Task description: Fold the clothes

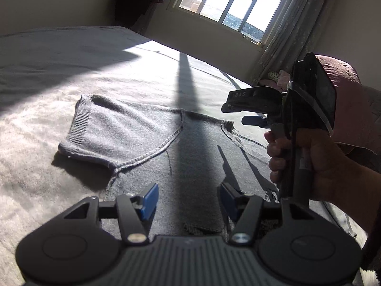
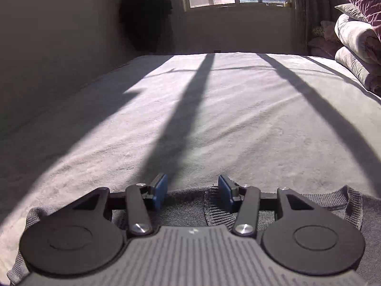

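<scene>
The grey knitted sweater (image 1: 133, 133) lies flat on the bed, spread on the grey bedcover (image 1: 59, 76). In the left wrist view one short sleeve with a ribbed cuff points to the left, and its seam is on the outside, so the sweater seems to be inside out. The body of the sweater is partly in a long dark shadow that crosses the bed from the window side. In the right wrist view the ribbed edge of the sweater (image 2: 214, 211) lies just under the right gripper, at the near edge of the bed.

The left gripper (image 1: 189, 199) hangs over the body of the sweater. Its jaws, with blue pads, are spread, and nothing is between them; only the knitted cloth shows below. The right gripper (image 2: 193, 191) also has its jaws spread over the ribbed edge, and the pads do not pinch the cloth. In the left wrist view the right gripper (image 1: 240, 114) is seen from the side, above the right part of the sweater, and a hand (image 1: 307, 164) holds its black handle.

Beyond the bed there is a wide barred window (image 1: 233, 2) with bright light, and a pale curtain (image 1: 290, 31) hangs beside it. A dark garment (image 2: 147, 12) hangs on the wall at the left of the window. At the right side of the bed are piled pillows and folded quilts (image 2: 357, 31), purple and white.
</scene>
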`<state>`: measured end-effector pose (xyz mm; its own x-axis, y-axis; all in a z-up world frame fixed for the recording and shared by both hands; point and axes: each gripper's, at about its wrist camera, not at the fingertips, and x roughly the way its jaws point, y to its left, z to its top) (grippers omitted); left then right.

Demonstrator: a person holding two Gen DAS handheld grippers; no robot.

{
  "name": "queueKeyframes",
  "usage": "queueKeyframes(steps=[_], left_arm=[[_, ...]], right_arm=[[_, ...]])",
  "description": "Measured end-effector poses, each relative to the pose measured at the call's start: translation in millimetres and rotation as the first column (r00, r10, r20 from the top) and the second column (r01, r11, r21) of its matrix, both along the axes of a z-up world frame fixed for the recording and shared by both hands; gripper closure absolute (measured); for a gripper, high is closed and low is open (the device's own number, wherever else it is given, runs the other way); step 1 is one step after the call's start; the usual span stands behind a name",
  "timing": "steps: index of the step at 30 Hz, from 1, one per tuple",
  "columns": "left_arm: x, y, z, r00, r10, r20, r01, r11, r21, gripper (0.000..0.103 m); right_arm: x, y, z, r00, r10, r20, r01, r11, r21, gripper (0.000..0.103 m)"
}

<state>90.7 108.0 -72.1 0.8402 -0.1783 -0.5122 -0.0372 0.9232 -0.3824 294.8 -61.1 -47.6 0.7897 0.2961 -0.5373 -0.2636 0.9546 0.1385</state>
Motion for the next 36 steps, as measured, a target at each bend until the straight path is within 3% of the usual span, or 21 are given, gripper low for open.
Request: queueKeyframes(steps=[5,9,11,17,27,32,35,36], left_arm=[[-0.4,-2.5,7.1,1.0,-0.025,-0.009,0.025,1.0,0.005,0.044],[-0.1,2.7,12.5,1.0,-0.021,-0.021,0.02,0.998,-0.064,0.044],[0.5,5.7,15.0,0.999,-0.018,-0.027,0.015,0.994,-0.104,0.044],[6.4,8.0,16.0,0.997,-0.026,-0.071,0.013,0.984,-0.176,0.044],[13.8,7.9,15.1,0.993,-0.03,-0.112,0.004,0.974,-0.225,0.044],[17.2,4.7,11.3,0.991,-0.037,-0.126,0.01,0.978,-0.209,0.044],[19.8,2.7,9.2,0.99,-0.037,-0.133,0.009,0.979,-0.204,0.044],[20.6,2.2,8.8,0.99,-0.037,-0.135,0.009,0.979,-0.203,0.044]], right_arm=[[-28.1,-75.5,11.9,0.994,-0.107,-0.036,0.107,0.994,-0.01,0.046],[-57.8,-144.3,23.5,0.971,-0.232,-0.052,0.234,0.971,0.04,0.042],[-73.2,-179.4,28.6,0.951,-0.303,-0.069,0.308,0.948,0.08,0.042],[-114.4,-254.1,30.6,0.867,-0.489,-0.096,0.497,0.864,0.08,0.042],[-148.5,-305.8,0.6,0.743,-0.634,-0.215,0.661,0.746,0.086,0.042],[-145.6,-311.7,-17.4,0.729,-0.633,-0.261,0.673,0.731,0.107,0.042],[-142.7,-305.4,-23.9,0.732,-0.64,-0.235,0.671,0.736,0.086,0.056],[-141.8,-303.6,-25.2,0.733,-0.641,-0.226,0.669,0.739,0.076,0.066]])
